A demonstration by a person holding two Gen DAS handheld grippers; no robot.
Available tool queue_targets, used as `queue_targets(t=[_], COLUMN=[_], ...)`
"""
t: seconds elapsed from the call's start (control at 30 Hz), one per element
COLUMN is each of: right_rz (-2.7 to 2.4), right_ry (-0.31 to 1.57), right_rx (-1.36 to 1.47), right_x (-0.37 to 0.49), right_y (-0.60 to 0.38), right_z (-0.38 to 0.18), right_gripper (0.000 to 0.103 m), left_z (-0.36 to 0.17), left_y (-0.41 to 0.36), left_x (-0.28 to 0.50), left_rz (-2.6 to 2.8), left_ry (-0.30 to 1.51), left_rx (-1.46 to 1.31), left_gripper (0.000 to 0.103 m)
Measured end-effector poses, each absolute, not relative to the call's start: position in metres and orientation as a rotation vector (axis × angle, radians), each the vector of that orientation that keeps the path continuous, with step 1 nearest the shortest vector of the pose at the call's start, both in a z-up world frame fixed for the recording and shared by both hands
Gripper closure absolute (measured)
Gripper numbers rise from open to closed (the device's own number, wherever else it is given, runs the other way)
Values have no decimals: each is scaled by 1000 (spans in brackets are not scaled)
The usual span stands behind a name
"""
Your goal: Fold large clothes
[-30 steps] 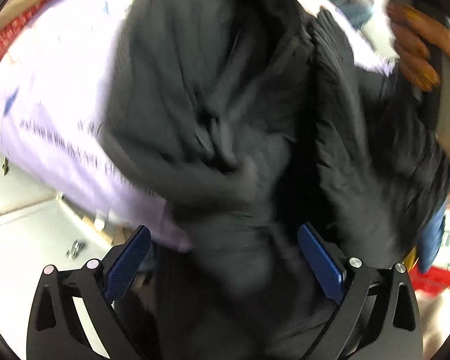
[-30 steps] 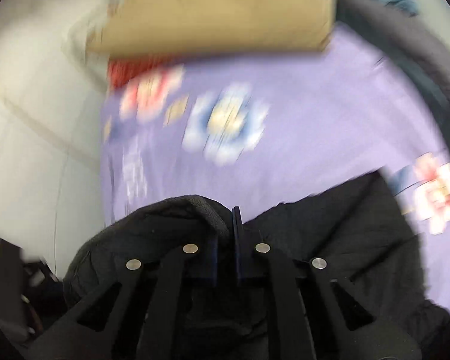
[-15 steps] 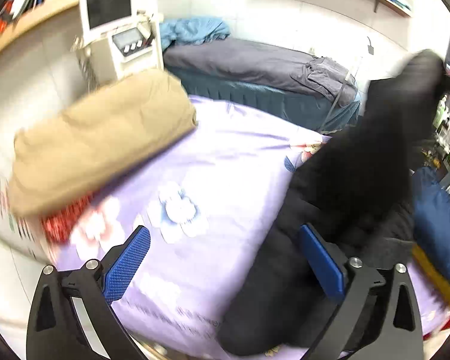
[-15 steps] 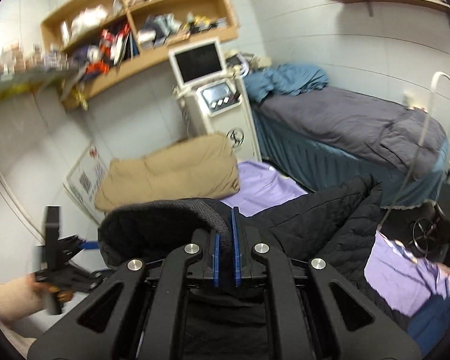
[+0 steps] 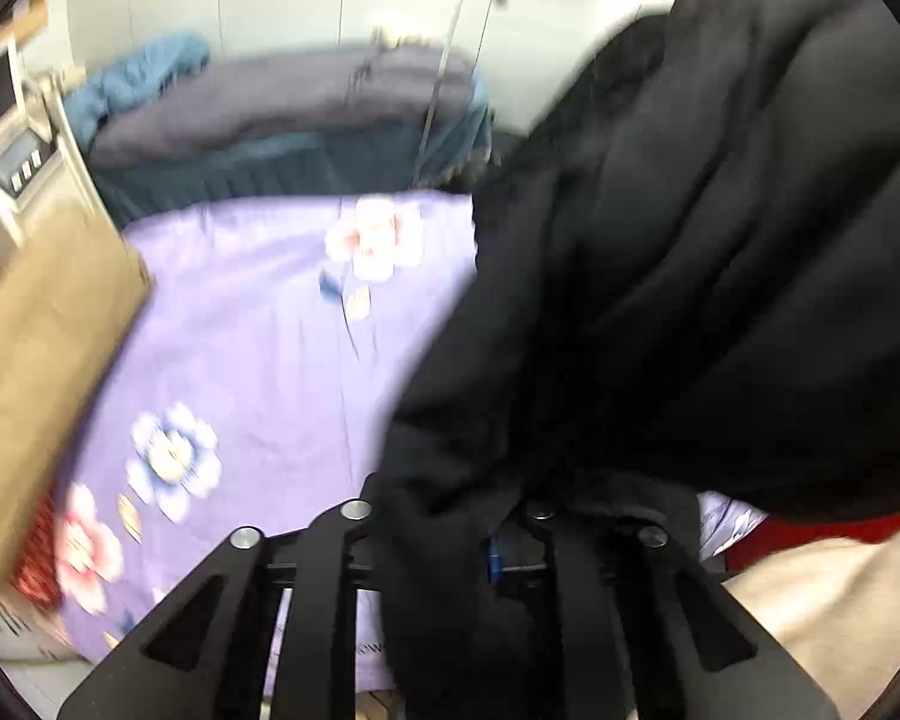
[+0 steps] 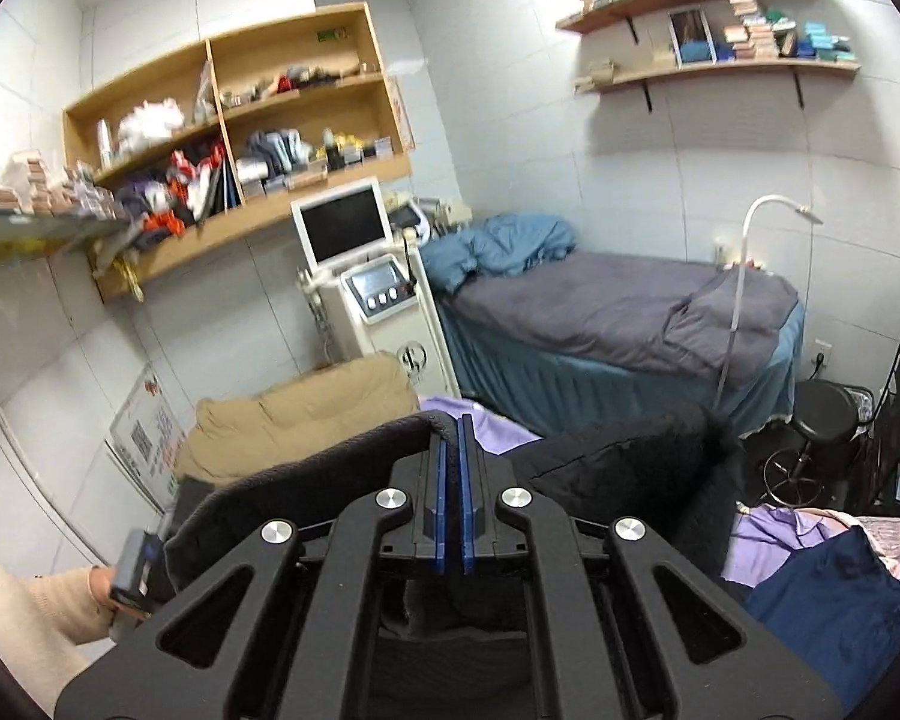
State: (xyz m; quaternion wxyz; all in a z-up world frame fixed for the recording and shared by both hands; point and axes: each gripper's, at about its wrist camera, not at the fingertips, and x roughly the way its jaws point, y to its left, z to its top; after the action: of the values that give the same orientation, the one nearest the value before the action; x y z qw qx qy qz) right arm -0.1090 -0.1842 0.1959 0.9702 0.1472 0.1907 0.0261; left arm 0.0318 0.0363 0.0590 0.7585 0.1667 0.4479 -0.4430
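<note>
A large black quilted jacket [image 5: 690, 252] hangs in the air over a bed with a purple flowered sheet [image 5: 258, 324]. My left gripper [image 5: 450, 516] is shut on a fold of the jacket; the cloth hides its fingertips. My right gripper [image 6: 451, 438] is shut on the jacket's dark ribbed edge [image 6: 306, 474] and holds it up high. The rest of the jacket [image 6: 630, 456] sags below the right gripper. The left gripper's handle and the hand holding it [image 6: 129, 570] show at the lower left of the right wrist view.
A tan folded quilt [image 5: 36, 354] lies at the bed's left end. Behind stand a white machine with a screen [image 6: 366, 288], a grey-covered bed [image 6: 618, 312], a lamp [image 6: 750, 252], a black stool [image 6: 822, 420] and wall shelves [image 6: 240, 120]. Navy clothing [image 6: 834, 600] lies at lower right.
My left gripper was open half a second ago and has closed on the jacket. My right gripper has kept its grip and risen, lifting the jacket off the purple sheet.
</note>
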Motion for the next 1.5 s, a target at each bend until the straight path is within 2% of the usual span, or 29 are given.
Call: queue_targets(t=[0.33, 0.47, 0.53, 0.57, 0.6, 0.63, 0.7, 0.73, 0.77, 0.83, 0.9, 1.0, 1.1, 1.33, 1.5], right_rz=[133, 118, 108, 74, 35, -9, -117, -177, -199, -243, -283, -337, -391, -441, -419], right_ry=[-10, -44, 23, 70, 109, 169, 299, 365, 415, 570, 654, 805, 950, 1152, 1185], right_rx=[228, 272, 296, 317, 332, 351, 359, 396, 440, 532, 611, 692, 751, 774, 777], right_x=[-172, -139, -103, -77, -56, -27, 18, 35, 45, 57, 48, 16, -24, -97, -108], right_y=[-179, -206, -219, -228, -235, -245, -259, -269, -277, -292, -300, -302, -298, -277, -259], right_z=[328, 345, 341, 329, 316, 294, 248, 215, 189, 123, 70, -6, -68, -156, -165], right_gripper=[99, 99, 99, 99, 92, 60, 6, 6, 6, 6, 6, 6, 6, 6, 6], left_z=[251, 281, 267, 252, 240, 214, 168, 149, 119, 58, 22, -50, -94, -163, -175], left_y=[98, 108, 91, 82, 82, 71, 43, 42, 46, 56, 60, 82, 104, 138, 134], left_x=[27, 57, 95, 123, 136, 161, 195, 213, 232, 259, 278, 282, 267, 194, 163], left_rz=[-1009, -1003, -911, -859, -800, -738, -629, -579, -539, -486, -411, -332, -310, -277, -296], left_ry=[461, 383, 400, 432, 459, 525, 628, 641, 693, 825, 892, 1020, 1143, 1297, 1310], left_rx=[232, 142, 157, 175, 193, 205, 250, 256, 223, 192, 212, 255, 291, 329, 329], left_gripper=[92, 92, 92, 87, 79, 73, 26, 19, 18, 18, 18, 18, 18, 13, 11])
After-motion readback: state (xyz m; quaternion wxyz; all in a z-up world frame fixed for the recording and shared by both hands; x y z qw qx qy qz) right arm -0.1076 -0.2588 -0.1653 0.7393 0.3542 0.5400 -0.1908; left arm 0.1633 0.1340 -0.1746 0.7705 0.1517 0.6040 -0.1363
